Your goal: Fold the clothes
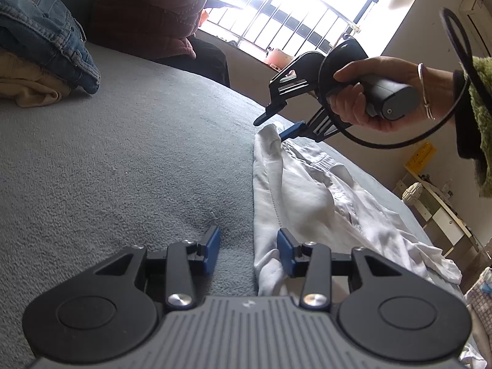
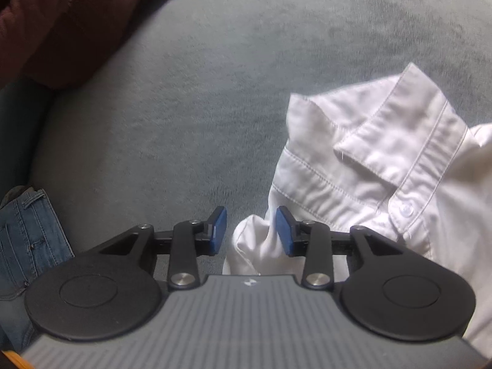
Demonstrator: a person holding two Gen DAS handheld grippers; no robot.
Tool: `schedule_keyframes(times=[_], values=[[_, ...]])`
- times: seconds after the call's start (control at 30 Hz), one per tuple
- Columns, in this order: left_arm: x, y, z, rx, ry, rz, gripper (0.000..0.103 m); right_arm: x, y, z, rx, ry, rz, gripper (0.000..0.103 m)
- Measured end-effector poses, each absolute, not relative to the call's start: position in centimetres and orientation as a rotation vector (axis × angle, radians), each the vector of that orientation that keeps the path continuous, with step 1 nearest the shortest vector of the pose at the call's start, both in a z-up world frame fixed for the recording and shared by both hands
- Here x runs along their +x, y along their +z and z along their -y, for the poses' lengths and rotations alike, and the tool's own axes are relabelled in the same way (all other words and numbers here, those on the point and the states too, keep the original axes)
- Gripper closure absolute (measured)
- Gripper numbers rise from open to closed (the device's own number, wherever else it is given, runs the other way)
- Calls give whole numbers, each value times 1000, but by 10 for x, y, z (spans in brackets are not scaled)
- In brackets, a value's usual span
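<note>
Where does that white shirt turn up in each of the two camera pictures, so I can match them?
Left wrist view: the white shirt lies right of centre, running from the near tool towards the far one.
Right wrist view: the white shirt fills the right side, collar and a button showing.
Shared landmark: the folded blue jeans, top left in the left wrist view, at the lower left edge in the right wrist view.

Both wrist views, low and close, share the shirt (image 1: 307, 190).

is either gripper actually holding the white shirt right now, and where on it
Neither holds it. The left gripper and right gripper both stand open at the folded edge of the white shirt, pads not pressing the cloth.
</note>
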State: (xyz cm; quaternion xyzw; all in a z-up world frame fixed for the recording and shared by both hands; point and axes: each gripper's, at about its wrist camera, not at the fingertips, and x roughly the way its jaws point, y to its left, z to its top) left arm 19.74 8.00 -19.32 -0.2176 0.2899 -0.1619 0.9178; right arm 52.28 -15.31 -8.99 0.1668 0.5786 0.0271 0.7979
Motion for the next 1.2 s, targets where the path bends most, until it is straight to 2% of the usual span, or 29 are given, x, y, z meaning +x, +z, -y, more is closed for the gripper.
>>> schedule_keyframes(times=[0.13, 0.4, 0.67, 0.73, 0.83, 0.93, 1.2], values=[[197, -194, -81, -455, -337, -590, 60, 523, -79, 147, 361, 86, -1210, 68], [197, -195, -83, -467, -342, -583, 60, 526, -94, 133, 281, 34, -1320, 68], [197, -196, -83, -472, -345, -580, 60, 529, -106, 132, 255, -30, -1334, 70], [197, -196, -83, -473, -345, -580, 60, 529, -105, 131, 232, -30, -1318, 86], [196, -195, -84, -474, -345, -579, 60, 525, -107, 136, 224, -37, -1307, 97], [196, -196, -84, -474, -345, -578, 60, 522, -109, 141, 229, -37, -1290, 101], [197, -196, -83, -471, -344, -577, 60, 507, -100, 135, 232, 80, -1165, 102]])
